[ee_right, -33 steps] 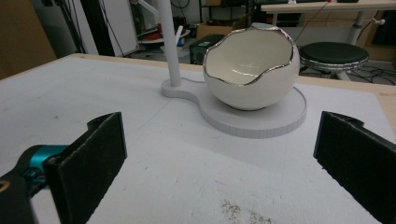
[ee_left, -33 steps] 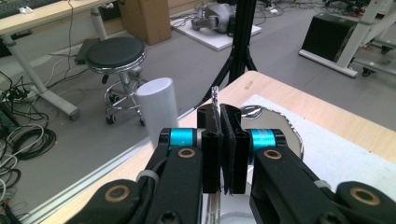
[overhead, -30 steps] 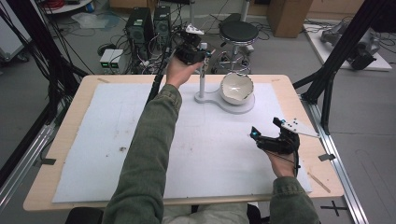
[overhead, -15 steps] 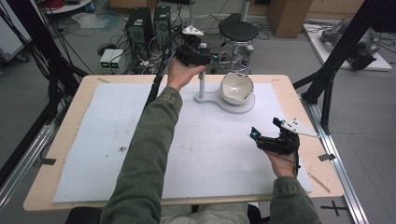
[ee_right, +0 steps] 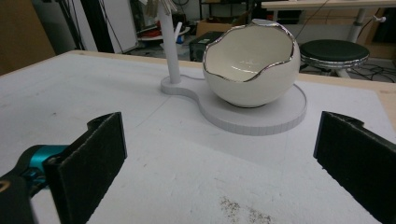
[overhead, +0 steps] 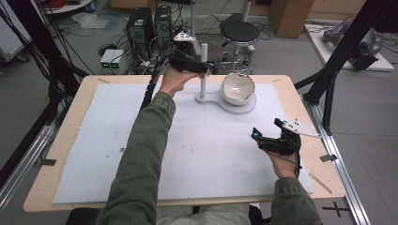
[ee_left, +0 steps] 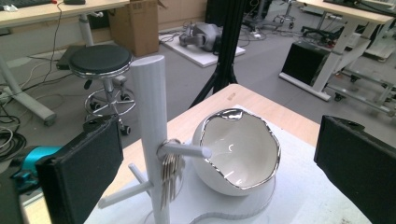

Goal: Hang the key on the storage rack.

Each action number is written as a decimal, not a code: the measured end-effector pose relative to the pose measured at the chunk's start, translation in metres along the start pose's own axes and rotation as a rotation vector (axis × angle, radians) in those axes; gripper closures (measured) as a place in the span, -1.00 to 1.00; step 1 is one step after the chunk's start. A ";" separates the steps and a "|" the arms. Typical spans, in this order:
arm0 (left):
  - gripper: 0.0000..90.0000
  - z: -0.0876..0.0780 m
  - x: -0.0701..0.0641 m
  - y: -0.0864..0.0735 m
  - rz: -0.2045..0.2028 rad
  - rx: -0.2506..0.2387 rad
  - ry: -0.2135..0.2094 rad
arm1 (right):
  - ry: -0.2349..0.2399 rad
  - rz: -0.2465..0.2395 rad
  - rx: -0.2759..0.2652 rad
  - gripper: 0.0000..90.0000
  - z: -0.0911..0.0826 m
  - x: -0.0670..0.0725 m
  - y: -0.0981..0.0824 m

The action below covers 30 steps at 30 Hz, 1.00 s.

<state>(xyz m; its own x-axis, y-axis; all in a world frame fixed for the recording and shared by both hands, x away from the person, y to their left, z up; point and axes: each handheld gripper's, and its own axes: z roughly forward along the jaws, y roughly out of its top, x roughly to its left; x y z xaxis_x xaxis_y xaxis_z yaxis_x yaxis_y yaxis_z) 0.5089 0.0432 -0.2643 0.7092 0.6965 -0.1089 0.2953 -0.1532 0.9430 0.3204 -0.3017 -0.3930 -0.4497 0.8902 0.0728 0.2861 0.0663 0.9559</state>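
One counter fills the middle of the high frame, under one white mat. One stand sits at upper centre, with one post and three pegs in the left gripper view. One bunch of keys hangs on a peg. One bowl. Two tongs: left, right. One stool at top.

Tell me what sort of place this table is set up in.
Most likely a robotics or engineering lab rather than a home. Computer towers stand amid tangled cables on the floor behind the table, black frame struts flank it, and a person works hand-held grippers near a white key stand with an egg-shaped bowl.
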 end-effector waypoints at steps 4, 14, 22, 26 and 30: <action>-0.96 -0.008 0.002 -0.003 0.007 -0.001 0.010 | 0.000 0.004 0.002 -0.97 0.000 0.000 0.000; -0.96 -0.026 0.003 -0.010 0.005 -0.021 0.018 | -0.001 -0.005 0.007 -0.97 0.001 0.002 0.000; -0.96 -0.038 0.005 -0.018 0.004 -0.026 0.026 | 0.000 -0.008 0.011 -0.97 0.002 0.002 0.000; -0.96 -0.041 0.007 -0.026 0.001 -0.021 0.031 | -0.001 -0.011 0.010 -0.97 0.002 0.002 -0.001; -0.96 -0.046 0.011 -0.033 -0.005 -0.019 0.041 | -0.002 -0.015 0.010 -0.97 0.002 0.002 -0.001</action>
<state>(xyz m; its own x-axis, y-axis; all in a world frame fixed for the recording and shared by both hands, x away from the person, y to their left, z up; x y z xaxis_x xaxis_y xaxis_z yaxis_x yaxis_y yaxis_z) 0.4777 0.0882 -0.2821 0.6806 0.7257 -0.1005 0.2861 -0.1370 0.9483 0.3211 -0.2986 -0.3941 -0.4527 0.8898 0.0575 0.2878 0.0848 0.9539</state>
